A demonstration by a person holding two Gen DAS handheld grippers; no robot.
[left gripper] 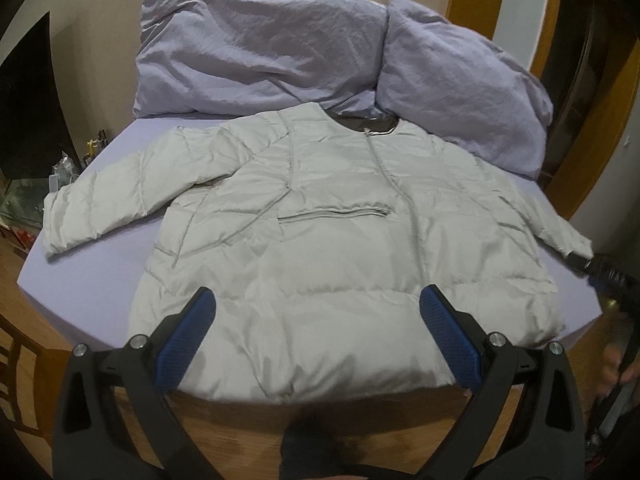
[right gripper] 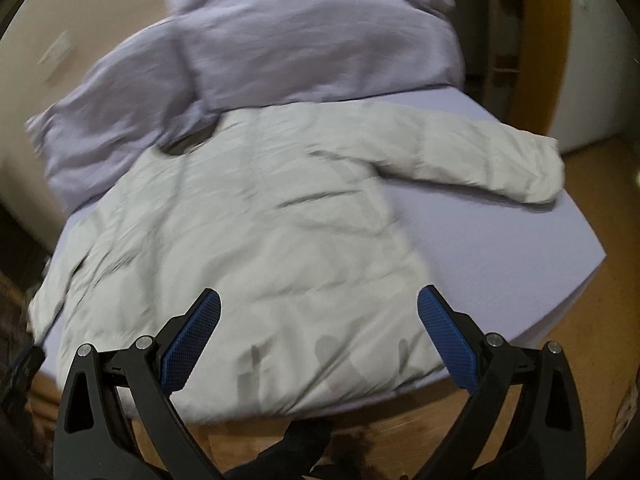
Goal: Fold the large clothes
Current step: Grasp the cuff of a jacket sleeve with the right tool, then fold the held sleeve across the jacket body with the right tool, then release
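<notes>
I see the pale puffer jacket (left gripper: 344,240) spread flat, front up, on the lilac bed (left gripper: 120,152), collar toward two pillows (left gripper: 260,48) at the far edge and hem at the near edge. My left gripper (left gripper: 318,308) and right gripper (right gripper: 319,308) both hover with fingers wide, holding nothing.

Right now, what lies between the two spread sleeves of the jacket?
Only the jacket's own zipped front with a chest pocket zipper, lying flat on the lilac sheet; the left wrist view shows it.
</notes>
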